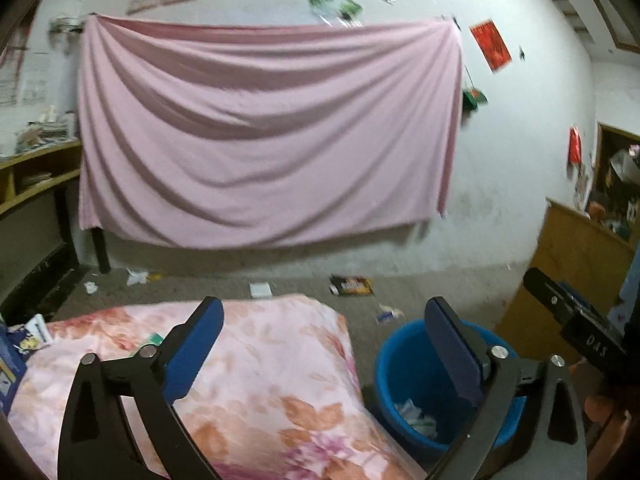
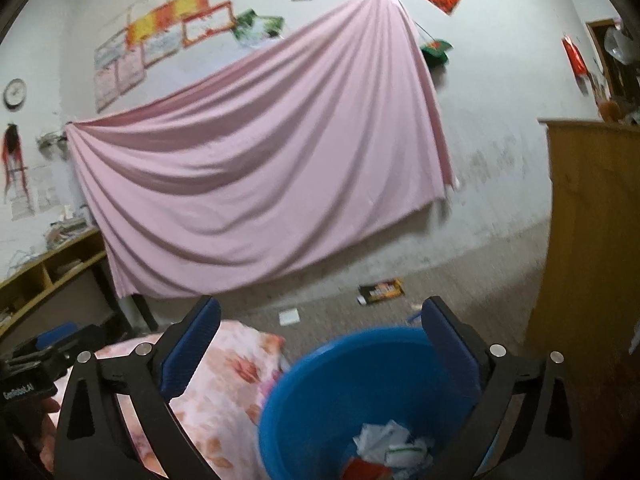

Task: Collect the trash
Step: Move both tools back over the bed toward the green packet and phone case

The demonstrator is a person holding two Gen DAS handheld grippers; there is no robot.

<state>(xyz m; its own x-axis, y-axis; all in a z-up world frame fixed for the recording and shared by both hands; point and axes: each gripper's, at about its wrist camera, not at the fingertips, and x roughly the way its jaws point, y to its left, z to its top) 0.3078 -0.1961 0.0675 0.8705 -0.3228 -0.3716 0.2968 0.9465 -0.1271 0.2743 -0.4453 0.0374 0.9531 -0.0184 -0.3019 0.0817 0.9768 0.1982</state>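
While both tools (image 1: 324, 344) (image 2: 320, 344) gape empty, blue bin (image 2: 320, 380) holds crumpled trash (image 2: 392, 448).

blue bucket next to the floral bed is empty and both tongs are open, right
Not quite. The blue bucket already holds crumpled paper trash, as the right wrist view shows. It does stand beside the floral bed, and both the left tongs and right tongs are open.

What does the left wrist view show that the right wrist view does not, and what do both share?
Left wrist only: white scraps on the floor by the shelf, and the right gripper's body at the edge.
Right wrist only: a wall clock and a red wrapper in the bin.
Both: pink sheet, blue bin, floral quilt, dark packet.
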